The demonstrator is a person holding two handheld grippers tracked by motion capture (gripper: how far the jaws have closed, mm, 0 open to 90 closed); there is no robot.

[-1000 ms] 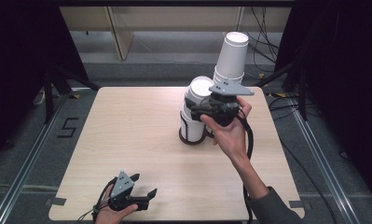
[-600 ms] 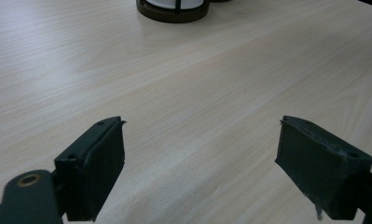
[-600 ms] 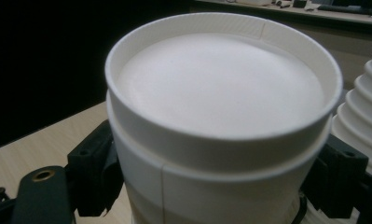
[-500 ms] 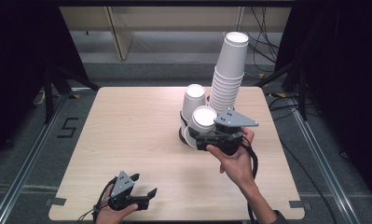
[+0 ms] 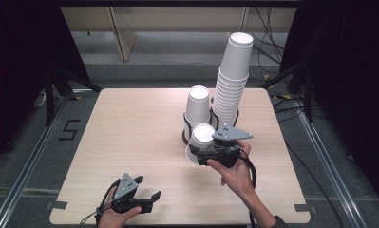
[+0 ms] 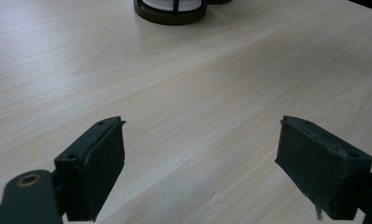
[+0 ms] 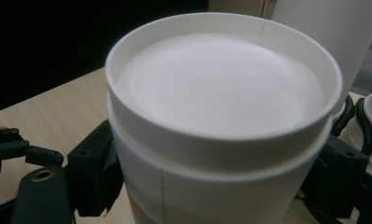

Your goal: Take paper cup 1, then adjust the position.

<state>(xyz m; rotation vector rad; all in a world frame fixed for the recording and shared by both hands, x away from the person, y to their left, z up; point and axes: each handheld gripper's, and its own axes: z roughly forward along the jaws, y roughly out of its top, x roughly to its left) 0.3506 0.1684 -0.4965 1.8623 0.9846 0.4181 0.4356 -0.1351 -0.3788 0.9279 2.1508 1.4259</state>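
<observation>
A white paper cup (image 5: 202, 137), bottom up, hangs low over the table just in front of the black wire cup holder (image 5: 185, 129). My right gripper (image 5: 196, 154) is shut on its sides. In the right gripper view the cup (image 7: 221, 116) fills the frame, and black pads (image 7: 95, 172) press on both flanks. A tall stack of upturned cups (image 5: 232, 80) and a short stack (image 5: 197, 107) stand in the holder. My left gripper (image 5: 146, 190) rests near the table's front edge, and its jaws (image 6: 200, 158) are apart over bare wood.
The light wood table (image 5: 130, 133) is bare on its left half. The holder's base (image 6: 169, 11) lies far ahead of my left gripper. Dark floor, cables and rails surround the table.
My right gripper has come down with the cup, from level with the top of the stacks to low over the table in front of the holder. The left gripper has not moved.
</observation>
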